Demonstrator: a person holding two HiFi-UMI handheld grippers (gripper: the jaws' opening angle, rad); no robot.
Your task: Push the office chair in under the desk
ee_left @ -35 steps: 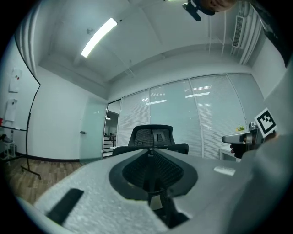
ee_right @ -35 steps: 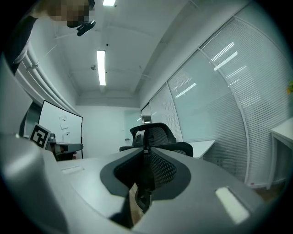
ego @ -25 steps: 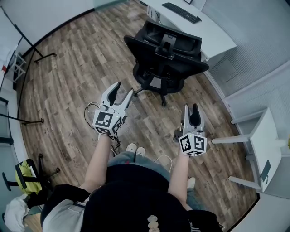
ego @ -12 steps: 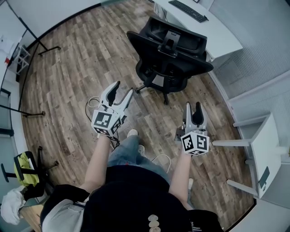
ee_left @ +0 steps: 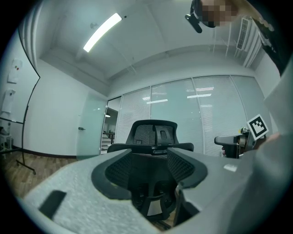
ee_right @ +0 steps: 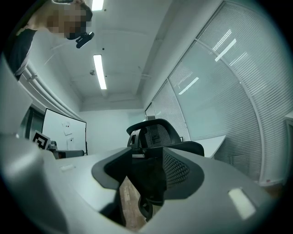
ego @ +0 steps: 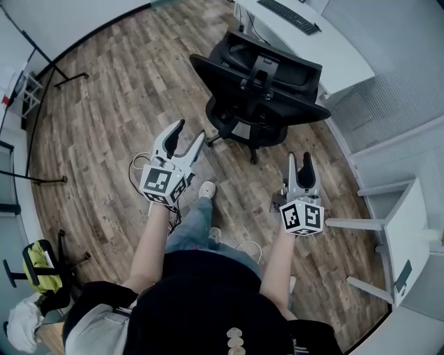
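A black mesh office chair (ego: pixel 260 90) stands on the wood floor with its back toward me, in front of the white desk (ego: pixel 333 52). Both grippers are held level, pointing at the chair from a short way off and touching nothing. My left gripper (ego: pixel 190 136) is open and empty; in the left gripper view the chair (ee_left: pixel 153 137) shows through the gap of its jaws. My right gripper (ego: pixel 299 161) is open too; its jaws have just been opening, with nothing between them. In the right gripper view the chair (ee_right: pixel 158 135) stands beside the desk (ee_right: pixel 213 144).
A keyboard (ego: pixel 288 17) lies on the desk. A grey partition (ego: pixel 395 76) runs along the right. A white table (ego: pixel 409 229) stands at the right, close to my right arm. Stand legs (ego: pixel 48 69) and a yellow bag (ego: pixel 38 267) are at the left.
The person has stepped toward the chair, one foot now forward. Both grippers have moved a little closer to the chair. The chair itself has not been touched.
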